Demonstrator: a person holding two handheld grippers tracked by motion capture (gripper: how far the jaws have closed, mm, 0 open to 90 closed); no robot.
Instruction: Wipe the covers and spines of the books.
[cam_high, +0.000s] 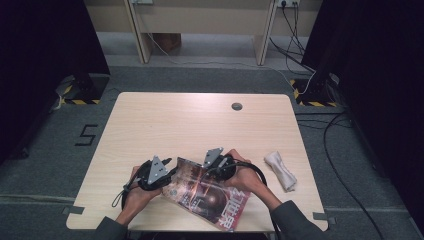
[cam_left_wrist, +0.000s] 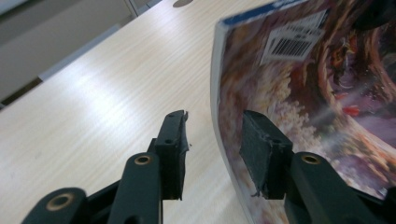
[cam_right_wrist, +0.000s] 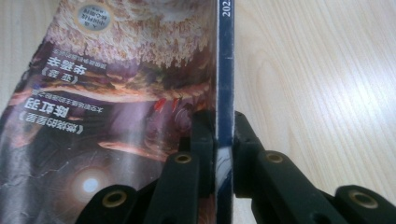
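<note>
Glossy, colourful magazine (cam_high: 210, 192) lies near the front edge of the pale wooden table (cam_high: 165, 120); right gripper (cam_right_wrist: 224, 135) clamps its blue spine, probably to lift it, while left gripper (cam_left_wrist: 212, 140) stands open around the page edge.

**What the frames cut off or blur**

The glossy illustrated magazine with the dark blue spine (cam_right_wrist: 225, 70) runs off the right gripper view's top and bottom edges. Its small cover print is unreadable from above. Beyond the magazine, the round grey table grommet (cam_left_wrist: 183, 3) is cropped.
</note>
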